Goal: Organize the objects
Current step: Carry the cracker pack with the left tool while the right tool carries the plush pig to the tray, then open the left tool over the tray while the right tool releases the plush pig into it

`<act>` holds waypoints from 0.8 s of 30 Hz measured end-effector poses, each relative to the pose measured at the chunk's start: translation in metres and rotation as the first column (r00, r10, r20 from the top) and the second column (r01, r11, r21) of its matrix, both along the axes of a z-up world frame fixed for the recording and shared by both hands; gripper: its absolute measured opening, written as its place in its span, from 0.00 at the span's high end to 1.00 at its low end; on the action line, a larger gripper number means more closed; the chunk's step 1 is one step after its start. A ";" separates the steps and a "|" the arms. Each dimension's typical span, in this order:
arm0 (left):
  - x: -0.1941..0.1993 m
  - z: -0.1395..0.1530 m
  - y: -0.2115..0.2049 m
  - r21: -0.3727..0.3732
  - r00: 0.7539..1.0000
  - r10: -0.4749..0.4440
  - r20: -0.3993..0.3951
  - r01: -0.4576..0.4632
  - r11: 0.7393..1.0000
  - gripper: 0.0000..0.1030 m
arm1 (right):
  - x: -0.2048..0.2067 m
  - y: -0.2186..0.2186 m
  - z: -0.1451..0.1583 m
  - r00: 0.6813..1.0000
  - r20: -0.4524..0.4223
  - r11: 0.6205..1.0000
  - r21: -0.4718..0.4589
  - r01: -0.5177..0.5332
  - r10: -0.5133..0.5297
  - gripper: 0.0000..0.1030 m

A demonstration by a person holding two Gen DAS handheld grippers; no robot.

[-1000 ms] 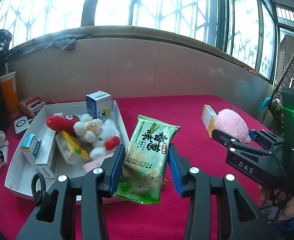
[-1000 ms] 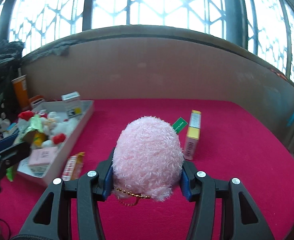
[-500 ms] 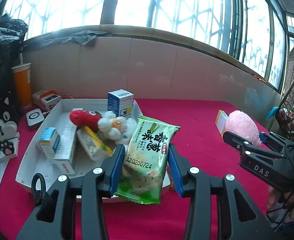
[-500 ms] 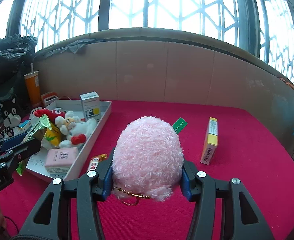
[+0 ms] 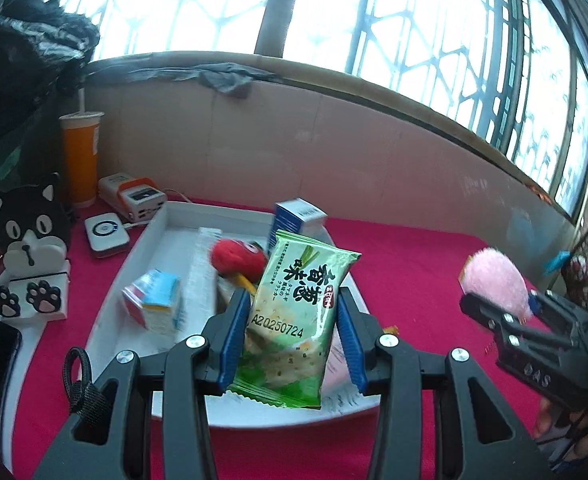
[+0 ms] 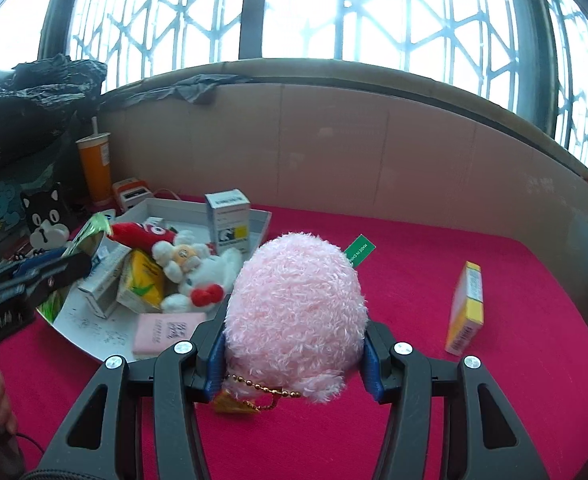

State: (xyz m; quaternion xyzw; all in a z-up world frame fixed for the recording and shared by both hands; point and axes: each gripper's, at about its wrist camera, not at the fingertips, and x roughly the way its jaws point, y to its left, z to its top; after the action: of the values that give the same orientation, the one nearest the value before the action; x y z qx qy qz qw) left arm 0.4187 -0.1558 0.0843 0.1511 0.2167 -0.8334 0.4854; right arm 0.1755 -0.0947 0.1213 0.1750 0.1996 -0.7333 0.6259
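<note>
My left gripper (image 5: 290, 336) is shut on a green snack packet (image 5: 298, 320) and holds it above the near end of the white tray (image 5: 114, 300). The tray holds a red plush (image 5: 236, 258), a blue-white box (image 5: 296, 218), a small carton (image 5: 156, 304) and other boxes. My right gripper (image 6: 294, 354) is shut on a pink fluffy plush (image 6: 296, 312) with a gold chain, held above the red cloth right of the tray (image 6: 94, 332). In the right wrist view the tray also holds a white plush (image 6: 198, 270) and a pink box (image 6: 168, 330).
A yellow box (image 6: 466, 308) stands on the red cloth at the right. An orange cup (image 5: 80, 156), a power bank (image 5: 132, 194), a white disc device (image 5: 106, 232) and a black cat stand (image 5: 28, 240) sit left of the tray. A cardboard wall runs behind.
My left gripper has moved left with the packet, from beside the tray to over it. My right gripper has carried the pink plush left, closer to the tray.
</note>
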 end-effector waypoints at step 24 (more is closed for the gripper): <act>0.007 0.048 -0.097 0.054 0.999 0.035 -0.009 -0.034 0.998 0.59 | 0.069 -0.076 0.009 0.985 -0.012 0.983 0.061 -0.173 0.174 0.44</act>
State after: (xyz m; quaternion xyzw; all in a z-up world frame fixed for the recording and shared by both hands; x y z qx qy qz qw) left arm 0.4256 -0.2529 0.1327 0.1560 0.2441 -0.8195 0.4945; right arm 0.2441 -0.1703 0.1302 0.1694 0.2415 -0.6710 0.6802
